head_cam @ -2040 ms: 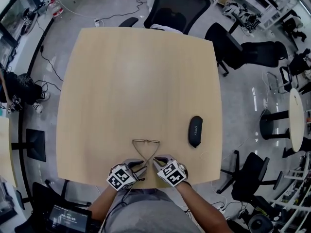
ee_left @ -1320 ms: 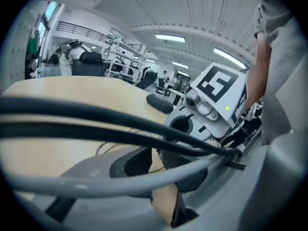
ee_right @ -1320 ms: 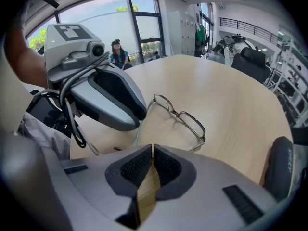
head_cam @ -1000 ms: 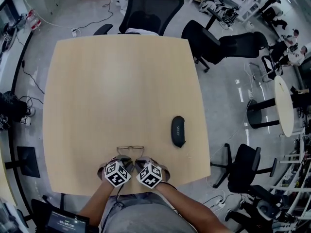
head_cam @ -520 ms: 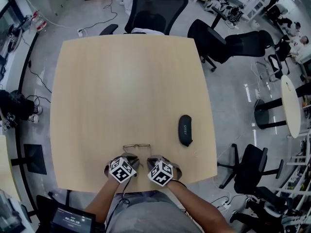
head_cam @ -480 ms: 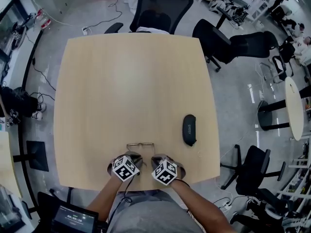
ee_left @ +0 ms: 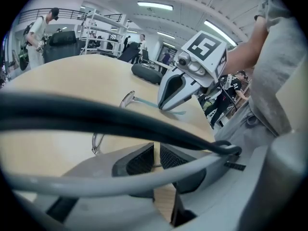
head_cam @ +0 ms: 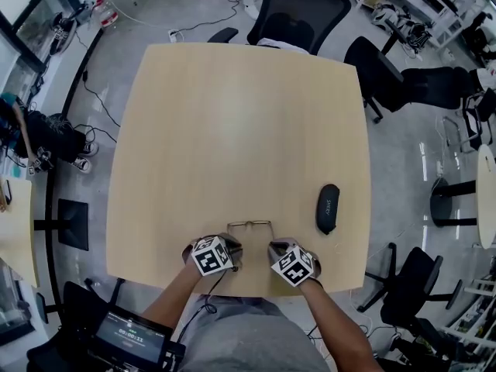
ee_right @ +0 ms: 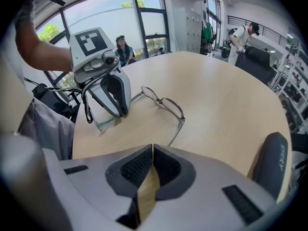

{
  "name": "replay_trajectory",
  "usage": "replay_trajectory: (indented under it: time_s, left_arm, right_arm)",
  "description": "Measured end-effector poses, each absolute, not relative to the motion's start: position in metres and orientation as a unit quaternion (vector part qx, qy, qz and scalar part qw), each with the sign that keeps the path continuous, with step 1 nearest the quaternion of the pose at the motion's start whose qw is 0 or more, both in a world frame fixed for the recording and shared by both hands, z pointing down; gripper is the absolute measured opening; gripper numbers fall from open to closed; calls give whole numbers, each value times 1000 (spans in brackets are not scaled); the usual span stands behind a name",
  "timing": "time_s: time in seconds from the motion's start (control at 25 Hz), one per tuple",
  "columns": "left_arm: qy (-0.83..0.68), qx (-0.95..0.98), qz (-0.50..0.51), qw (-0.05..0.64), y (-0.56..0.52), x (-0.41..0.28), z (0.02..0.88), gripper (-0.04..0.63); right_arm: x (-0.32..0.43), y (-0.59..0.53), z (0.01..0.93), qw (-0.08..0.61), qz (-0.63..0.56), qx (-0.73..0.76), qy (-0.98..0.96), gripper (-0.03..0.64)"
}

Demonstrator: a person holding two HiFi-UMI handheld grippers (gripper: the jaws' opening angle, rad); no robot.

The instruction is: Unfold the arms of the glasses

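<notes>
Thin wire-framed glasses (head_cam: 249, 224) lie on the light wooden surface (head_cam: 240, 115) near its front edge. The lens frame is on the far side and both arms are swung out toward the person.

Left tongs (head_cam: 227, 246) are closed to a narrow slit on the left arm; the thin wire shows between the pads in the left gripper view. The greenish tip (ee_right: 102, 124) of that arm pokes out past them.

Right tongs (head_cam: 278, 249) are pressed together on the end of the right arm. In the right gripper view the arm runs from the lens straight down into them.

The two tongs are apart, one on each arm, both low over the surface.

Surface: square with rounded corners, pale wood grain. A matte black oval glasses case (head_cam: 328, 208) lies right of the glasses, near but not touching.

Room:
- Glossy grey floor (head_cam: 403, 146).
- One black office chair (head_cam: 298, 10) at the far edge, with more black chairs (head_cam: 384, 68) off to the right.
- Loose cables (head_cam: 81, 91) on the floor at left.
- White round table (head_cam: 487, 196) at the right border.
- Small lit screen (head_cam: 130, 337) at lower left.
- Tall windows (ee_right: 108, 18) with a seated person (ee_right: 120, 44) in front of them.
- Metal shelving (ee_left: 98, 30) and ceiling strip lights (ee_left: 154, 6).
- A standing person (ee_right: 243, 35) at the far side.
</notes>
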State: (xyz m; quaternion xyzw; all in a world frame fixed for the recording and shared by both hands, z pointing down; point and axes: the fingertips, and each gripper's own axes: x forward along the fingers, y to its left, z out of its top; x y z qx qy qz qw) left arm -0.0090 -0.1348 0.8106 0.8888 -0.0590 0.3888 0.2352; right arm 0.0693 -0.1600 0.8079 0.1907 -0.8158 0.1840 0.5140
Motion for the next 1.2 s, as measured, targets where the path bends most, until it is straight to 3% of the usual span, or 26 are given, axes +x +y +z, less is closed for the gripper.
replay_trajectory:
  time_s: [0.4, 0.8, 1.0, 1.2]
  left_arm:
    - [-34, 895, 379, 234, -125, -33, 808, 41]
    - [-64, 930, 281, 230, -133, -36, 750, 43]
    - [-140, 942, 210, 221, -148, -50, 702, 43]
    - [-221, 945, 135, 198, -150, -67, 640, 43]
  right_arm:
    - [61, -161, 813, 521, 192, 181, -812, 17]
    - [74, -159, 794, 500, 198, 194, -821, 17]
    - [75, -161, 762, 463, 193, 218, -837, 17]
    - [77, -169, 699, 383, 194, 264, -864, 17]
